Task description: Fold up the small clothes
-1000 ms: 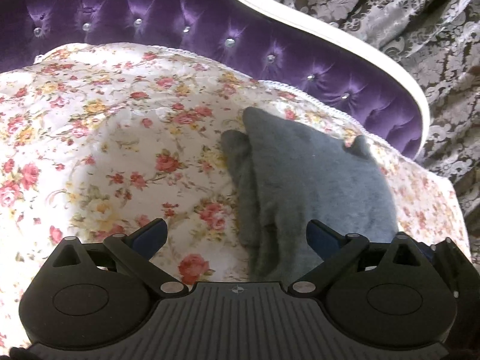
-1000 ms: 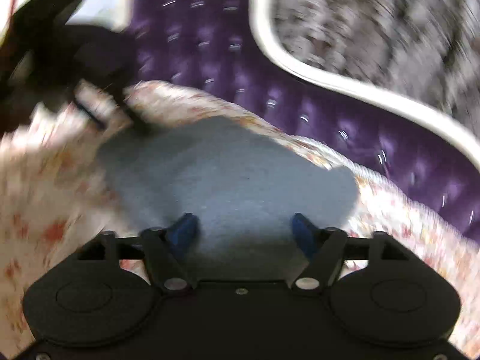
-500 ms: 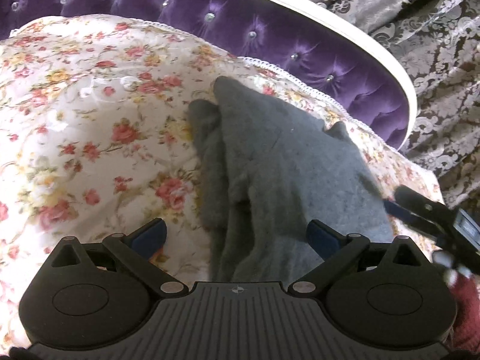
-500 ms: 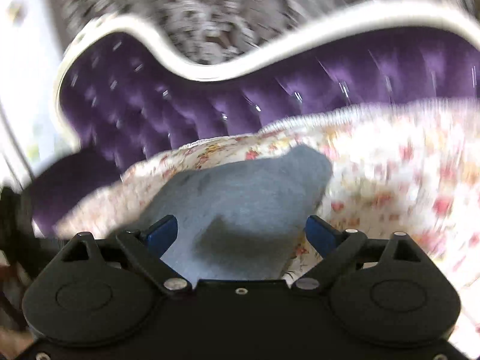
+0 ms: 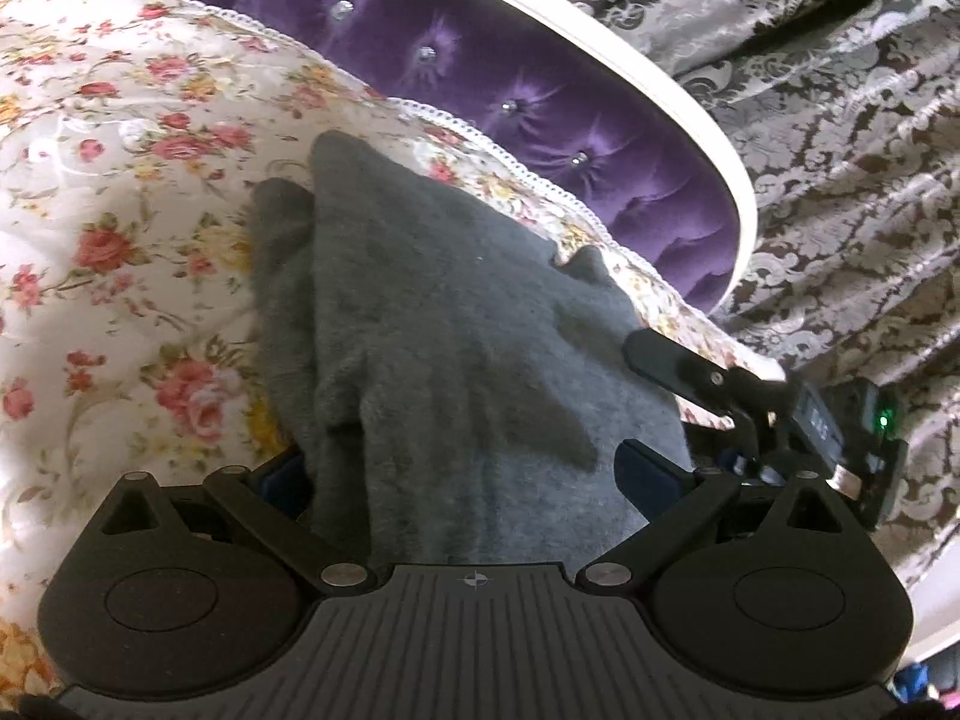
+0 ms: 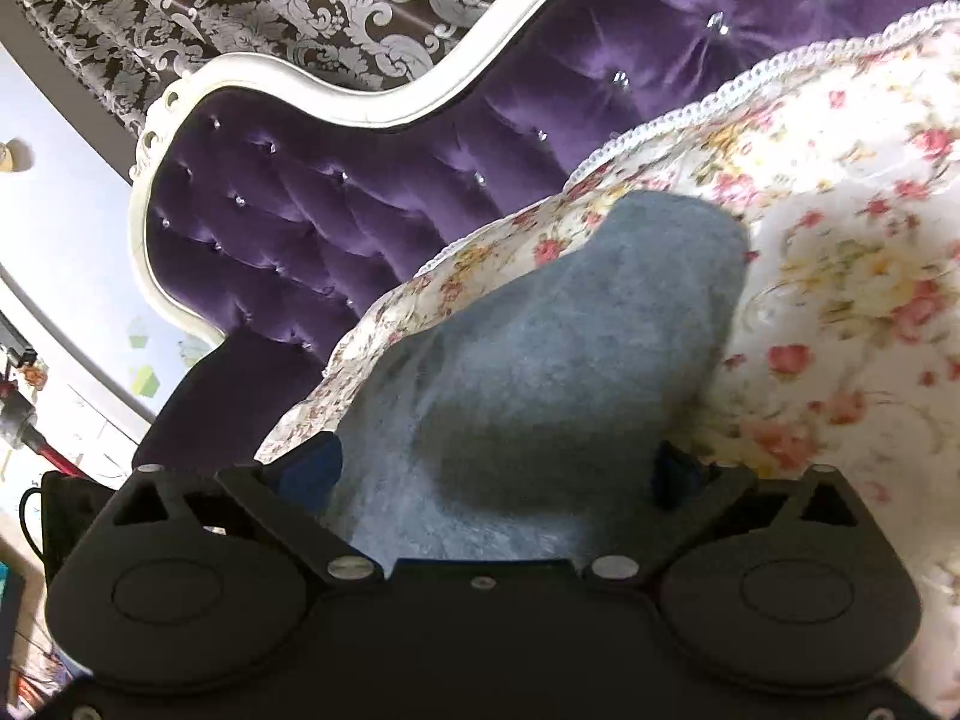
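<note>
Both spread wide: left claw (image 5: 465, 474) and right claw (image 6: 501, 474) straddling grey garment (image 5: 456, 324). Pinch near edge squarely, fold toward twelve o'clock.

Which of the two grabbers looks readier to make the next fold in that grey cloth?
Probably the left gripper: its open fingers straddle the grey cloth's near edge. The right gripper is open too, but sits at a side corner.
</note>
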Motion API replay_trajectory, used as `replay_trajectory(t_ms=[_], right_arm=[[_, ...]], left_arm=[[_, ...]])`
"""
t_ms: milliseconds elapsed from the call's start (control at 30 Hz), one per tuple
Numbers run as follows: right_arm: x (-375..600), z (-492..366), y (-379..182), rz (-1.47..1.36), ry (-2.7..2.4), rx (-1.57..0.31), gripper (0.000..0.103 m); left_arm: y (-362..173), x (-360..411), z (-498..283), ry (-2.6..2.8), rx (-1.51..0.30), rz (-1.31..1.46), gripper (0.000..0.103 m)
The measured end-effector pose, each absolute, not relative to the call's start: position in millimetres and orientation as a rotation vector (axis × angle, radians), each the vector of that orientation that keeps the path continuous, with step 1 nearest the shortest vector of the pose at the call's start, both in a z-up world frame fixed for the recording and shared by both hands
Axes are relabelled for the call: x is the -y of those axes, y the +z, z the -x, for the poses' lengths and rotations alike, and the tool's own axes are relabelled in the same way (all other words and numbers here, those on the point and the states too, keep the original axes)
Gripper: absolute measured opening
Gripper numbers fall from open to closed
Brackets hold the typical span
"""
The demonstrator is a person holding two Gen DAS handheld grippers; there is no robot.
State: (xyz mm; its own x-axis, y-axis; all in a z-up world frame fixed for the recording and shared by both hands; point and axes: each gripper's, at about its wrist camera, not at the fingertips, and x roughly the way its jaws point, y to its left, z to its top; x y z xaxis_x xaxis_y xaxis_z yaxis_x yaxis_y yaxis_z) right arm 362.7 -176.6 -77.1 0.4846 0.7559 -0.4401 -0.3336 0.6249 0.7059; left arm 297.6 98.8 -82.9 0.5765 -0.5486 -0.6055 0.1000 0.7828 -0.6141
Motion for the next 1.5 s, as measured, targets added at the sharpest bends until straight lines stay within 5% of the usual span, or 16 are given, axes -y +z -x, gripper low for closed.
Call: replay_trajectory(t_ms=[133,200,233,333,367,400,467,1000,1233,1500], right_arm=[[174.6,-362.4,-77.2,-0.581,0.723,-0.807,0.103],[178.7,-360.5,-77.6,-0.597,0.732,-0.805,0.102],[181.2,-359.8,-77.6,-0.604,0.732,-0.804,0.1],[186.0,-356.8,-76.5,-0.606,0.724,-0.802,0.089],[185.4,-356.0,-75.4,-0.59,0.702,-0.809,0.066],[183.6,-355.6,-74.6,-0.563,0.671,-0.829,0.056],[180.7,-353.5,-73.9,-0.53,0.625,-0.867,0.05],[199.5,-203.4,-20.6,-0.455,0.557,-0.99,0.049],[203.1,-145.4,-19.9,-0.47,0.568,-0.998,0.053],[203.9,-112.3,-24.7,-0.396,0.478,-0.924,0.072]], left_arm=[[-81.7,-97.9,-298.5,-0.41,-0.889,0.551,0.098],[-80.6,-99.8,-297.0,-0.386,-0.893,0.539,0.066],[-81.1,-100.9,-296.5,-0.365,-0.902,0.539,0.04],[-87.7,-105.9,-297.9,-0.401,-0.927,0.611,0.026],[-85.6,-105.3,-297.3,-0.405,-0.926,0.611,0.025],[-82.7,-104.3,-296.3,-0.41,-0.925,0.607,0.024],[-76.9,-102.2,-289.2,-0.421,-0.92,0.623,0.024],[-47.9,-73.7,-122.2,-0.482,-0.977,0.56,0.024],[-56.2,-72.1,-71.0,-0.429,-0.975,0.546,0.027],[-58.2,-90.8,-32.1,-0.291,-0.908,0.43,0.042]])
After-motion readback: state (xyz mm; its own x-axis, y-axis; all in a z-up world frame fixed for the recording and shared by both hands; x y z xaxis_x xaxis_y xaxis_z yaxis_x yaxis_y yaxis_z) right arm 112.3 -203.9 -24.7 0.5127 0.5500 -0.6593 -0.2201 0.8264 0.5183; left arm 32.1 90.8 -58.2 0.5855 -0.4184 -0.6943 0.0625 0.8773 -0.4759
